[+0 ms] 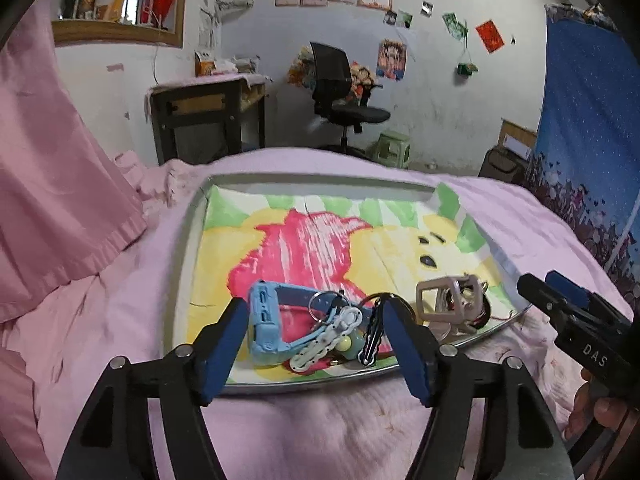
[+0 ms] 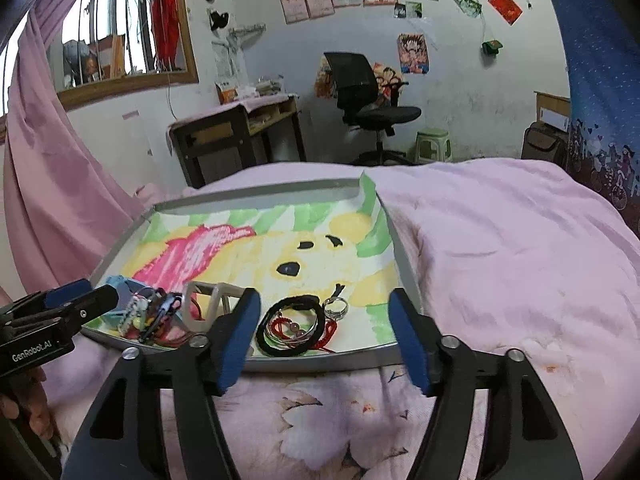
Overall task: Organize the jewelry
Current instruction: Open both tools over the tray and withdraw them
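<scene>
A metal tray (image 1: 192, 248) lined with a cartoon-bear cloth lies on the pink bed. In the left wrist view, a light blue watch (image 1: 264, 320), a white chain keyring (image 1: 328, 336) and a dark key (image 1: 370, 340) lie at the tray's near edge between the spread fingers of my left gripper (image 1: 316, 344), and the pads touch none of them. A beige open-frame box (image 1: 448, 300) stands further right. In the right wrist view, black and red cord bracelets (image 2: 292, 328) and a silver ring (image 2: 336, 306) lie between the parted fingers of my right gripper (image 2: 324, 332), untouched.
Pink bedding (image 2: 500, 248) surrounds the tray (image 2: 320, 360). A pink curtain (image 1: 52, 160) hangs at the left. Beyond the bed stand a dark desk (image 1: 208, 116), a black office chair (image 1: 340, 96) and a green stool (image 1: 394, 148). A blue patterned cloth (image 1: 588, 120) hangs at the right.
</scene>
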The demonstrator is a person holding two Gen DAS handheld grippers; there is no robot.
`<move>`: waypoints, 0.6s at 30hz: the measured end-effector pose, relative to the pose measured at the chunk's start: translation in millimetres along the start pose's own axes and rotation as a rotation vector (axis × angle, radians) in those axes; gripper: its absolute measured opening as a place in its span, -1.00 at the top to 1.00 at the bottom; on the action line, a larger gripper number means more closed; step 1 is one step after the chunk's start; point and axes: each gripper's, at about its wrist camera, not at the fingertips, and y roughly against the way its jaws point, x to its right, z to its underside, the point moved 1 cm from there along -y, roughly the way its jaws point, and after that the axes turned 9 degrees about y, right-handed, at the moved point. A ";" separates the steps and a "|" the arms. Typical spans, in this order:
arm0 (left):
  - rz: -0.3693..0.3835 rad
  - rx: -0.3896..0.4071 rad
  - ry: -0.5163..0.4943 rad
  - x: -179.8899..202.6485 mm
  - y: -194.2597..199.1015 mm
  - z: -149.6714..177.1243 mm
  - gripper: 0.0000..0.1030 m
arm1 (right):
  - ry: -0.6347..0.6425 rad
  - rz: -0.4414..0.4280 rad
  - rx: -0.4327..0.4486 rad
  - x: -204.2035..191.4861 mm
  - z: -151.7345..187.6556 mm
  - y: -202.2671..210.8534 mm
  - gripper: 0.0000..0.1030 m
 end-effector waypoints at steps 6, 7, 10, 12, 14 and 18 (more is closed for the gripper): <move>0.005 0.086 0.029 -5.4 25.8 -1.7 -0.70 | 0.007 -0.019 0.073 -1.8 -3.8 23.3 -0.50; 0.004 0.099 0.030 -4.9 30.0 -1.5 -0.73 | 0.010 -0.022 0.088 -2.3 -4.7 28.1 -0.56; 0.005 0.134 0.032 -5.5 42.4 0.9 -0.78 | 0.020 -0.025 0.126 -5.0 -6.5 41.9 -0.72; -0.001 0.158 0.033 -5.4 51.4 3.9 -0.84 | 0.029 -0.029 0.149 -6.4 -7.8 51.6 -0.77; -0.004 0.180 0.034 -6.1 59.6 7.0 -0.86 | 0.036 -0.032 0.162 -7.7 -9.0 59.7 -0.84; -0.018 0.230 0.039 -7.1 77.2 14.9 -0.95 | 0.033 -0.038 0.185 -5.5 -8.2 76.4 -0.96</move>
